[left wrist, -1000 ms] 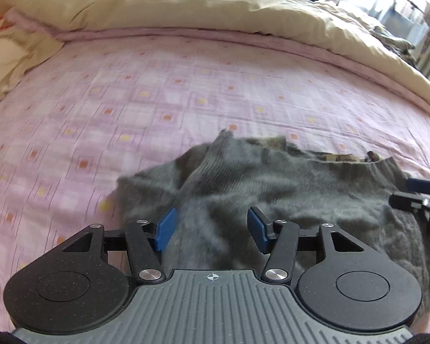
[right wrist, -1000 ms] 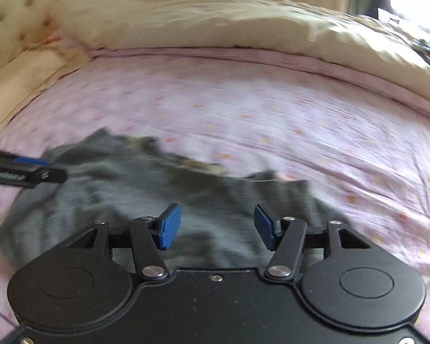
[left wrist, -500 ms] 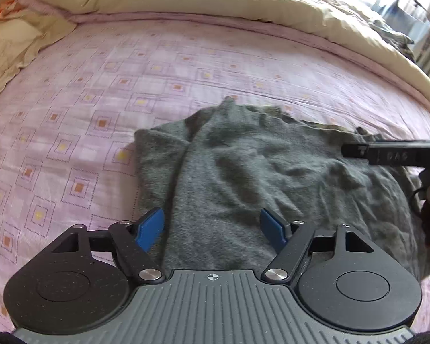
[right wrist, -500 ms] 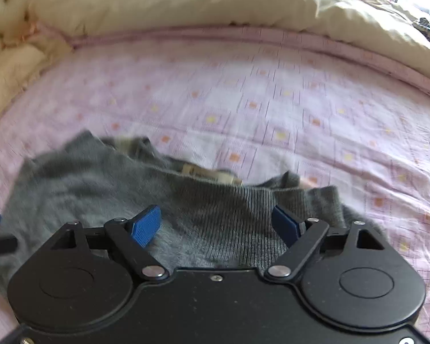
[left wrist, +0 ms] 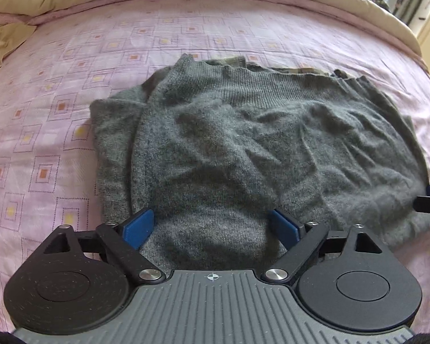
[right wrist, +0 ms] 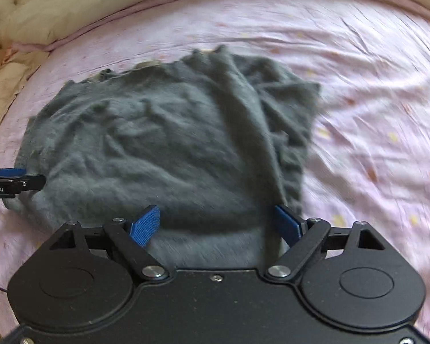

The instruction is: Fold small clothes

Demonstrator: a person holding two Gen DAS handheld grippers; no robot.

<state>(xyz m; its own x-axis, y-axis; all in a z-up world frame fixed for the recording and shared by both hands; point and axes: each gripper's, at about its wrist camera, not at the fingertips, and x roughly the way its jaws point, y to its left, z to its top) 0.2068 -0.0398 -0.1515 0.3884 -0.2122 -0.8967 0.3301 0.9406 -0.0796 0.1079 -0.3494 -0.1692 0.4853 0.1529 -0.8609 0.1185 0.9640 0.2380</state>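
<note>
With both our left claw [left wrist: 210, 228] and right claw [right wrist: 216, 225] spread, the rumpled grey knitted garment [left wrist: 258, 149] lies at twelve o'clock, long axis three-to-nine.

I read "Robot.AI" in white on the left gripper [right wrist: 14, 182], its start cut off. Nothing else I see is legible.

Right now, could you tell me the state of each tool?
Left tool: open, holding nothing, over the grey sweater.
Right tool: open, holding nothing.
</note>
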